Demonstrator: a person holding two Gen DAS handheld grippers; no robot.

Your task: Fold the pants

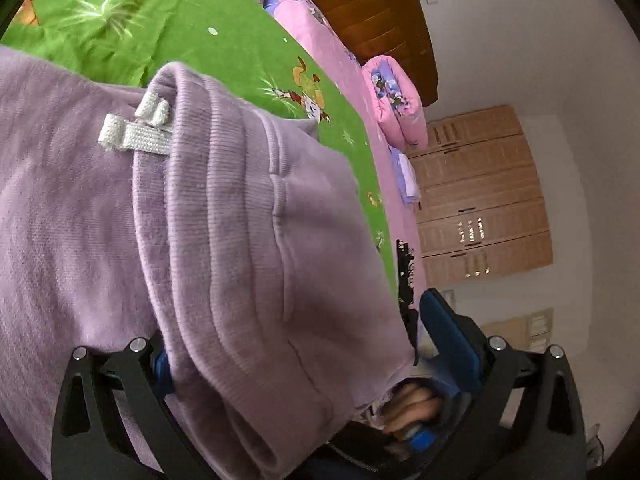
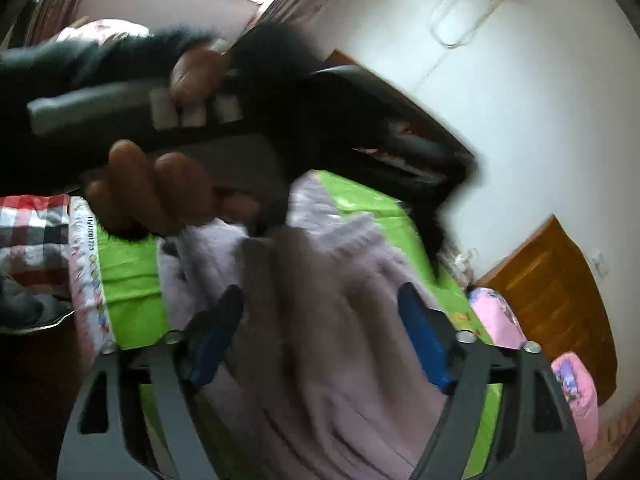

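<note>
Lilac pants [image 1: 200,220] with a ribbed waistband and a white drawstring [image 1: 136,136] fill the left wrist view. They drape over the left finger of my left gripper [image 1: 296,332], whose jaws stand wide apart. Its right blue pad [image 1: 448,340] is bare and clear of the cloth. In the right wrist view the pants [image 2: 328,360] lie blurred on the green sheet [image 2: 128,268], under and between the spread fingers of my right gripper [image 2: 322,292]. Neither of its pads presses the fabric. A hand [image 2: 160,188] holds the other gripper's black body just above the pants.
The green printed sheet [image 1: 224,24] covers the bed. A rolled pink quilt [image 1: 396,104] lies by the wooden headboard [image 1: 372,12]. A wooden wardrobe [image 1: 480,192] stands against the white wall. A plaid cloth [image 2: 32,224] lies at the bed's left edge.
</note>
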